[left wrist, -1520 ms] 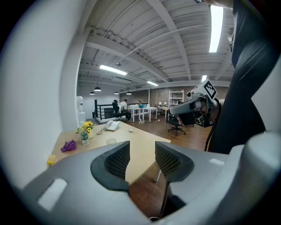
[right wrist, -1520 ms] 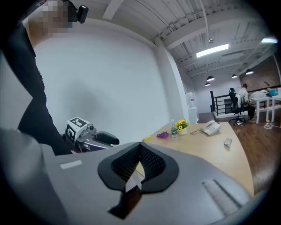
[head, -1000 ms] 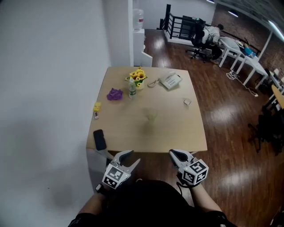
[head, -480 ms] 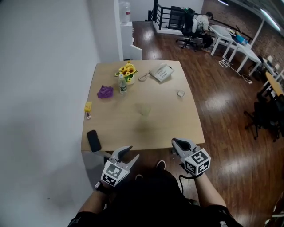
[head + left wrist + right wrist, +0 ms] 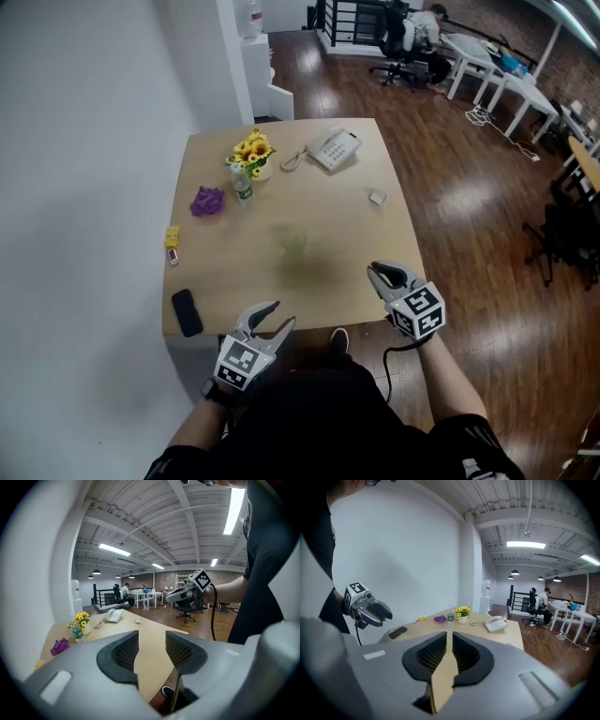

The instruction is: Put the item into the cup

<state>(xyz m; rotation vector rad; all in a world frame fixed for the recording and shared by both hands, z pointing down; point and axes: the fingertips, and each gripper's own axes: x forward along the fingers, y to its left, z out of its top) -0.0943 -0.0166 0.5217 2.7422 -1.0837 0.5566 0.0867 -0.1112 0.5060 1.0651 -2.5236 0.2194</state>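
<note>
At the near edge of the worktop (image 5: 347, 234), both grippers are held clear of every object. The left gripper (image 5: 281, 314) is at the near edge, left of centre, with its jaws well apart and nothing between them; only bare worktop is seen through the gap. The right gripper (image 5: 375, 274) is over the near right corner. Its jaws are opening, a narrow slit is seen between the pads, and nothing is held.

The cup (image 5: 293, 242) is clear, faint in the head view, and stands upright near the middle of the worktop, apart from everything else. Which object counts as the item cannot be told.

- A small white object (image 5: 377, 197) lies near the right edge, about halfway back.
- A purple object (image 5: 207, 201) lies toward the left edge, with a small bottle (image 5: 242, 185) just beside it.
- A pot of yellow flowers (image 5: 251, 150) stands just behind the bottle.
- A corded telephone (image 5: 333, 148) is at the far edge, right of the flowers.
- A yellow object (image 5: 172, 234) sits at the left edge.
- A black phone (image 5: 186, 312) lies at the near left corner.

Beyond the worktop, wood floor, white desks and a seated person are seen.
</note>
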